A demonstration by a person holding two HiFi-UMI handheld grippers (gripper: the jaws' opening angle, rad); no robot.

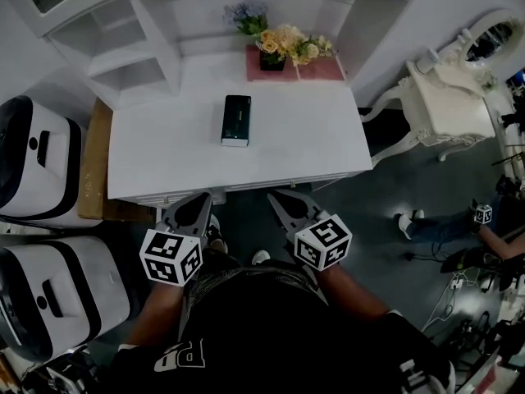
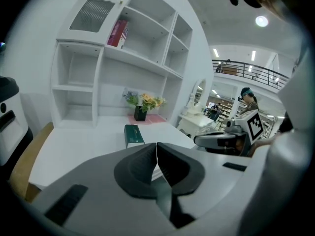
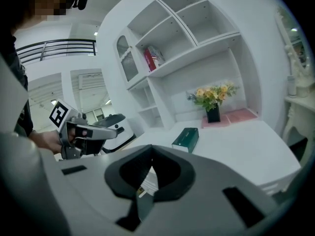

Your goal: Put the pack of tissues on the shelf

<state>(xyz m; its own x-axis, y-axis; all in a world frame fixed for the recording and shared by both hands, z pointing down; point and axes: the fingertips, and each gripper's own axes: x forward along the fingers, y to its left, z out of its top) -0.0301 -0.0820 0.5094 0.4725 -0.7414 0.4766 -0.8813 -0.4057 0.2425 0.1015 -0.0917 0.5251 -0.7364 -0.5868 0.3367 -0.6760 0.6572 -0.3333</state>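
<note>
we stood in front of a white worktop [image 1: 312,138] and looked steeply down on it. the pack of tissues [image 1: 235,121], dark green and oblong, lay flat on the worktop, a little left of its middle, with one short end toward us. nothing touched it.

our left gripper [image 1: 199,197] was low, just before the near edge of the worktop, and it pointed toward the pack. its jaws were closed, the two dark pads met at the tips, and there was nothing between them. our right gripper [image 1: 276,195] was just beside it, on the same height in the head view. its jaws were closed too and they had hold of nothing. both grippers were well apart from the pack, which was seen beyond the jaw tips in each gripper view.

behind the worktop rose a white shelf unit [image 1: 139,31] with several open compartments. in the left gripper view a red book [image 2: 118,33] leaned in one of the upper compartments. at the back of the worktop, against the wall, a dark pot with yellow flowers [image 1: 283,46] stood on a pink mat [image 1: 324,71].

on the left of the worktop there was a wooden board [image 1: 94,162], and beyond it two white machines with black parts [image 1: 33,171]. on the right stood a white dressing table with an oval mirror [image 1: 451,97], and near it on the dark floor we saw the legs of another person [image 1: 435,224].
</note>
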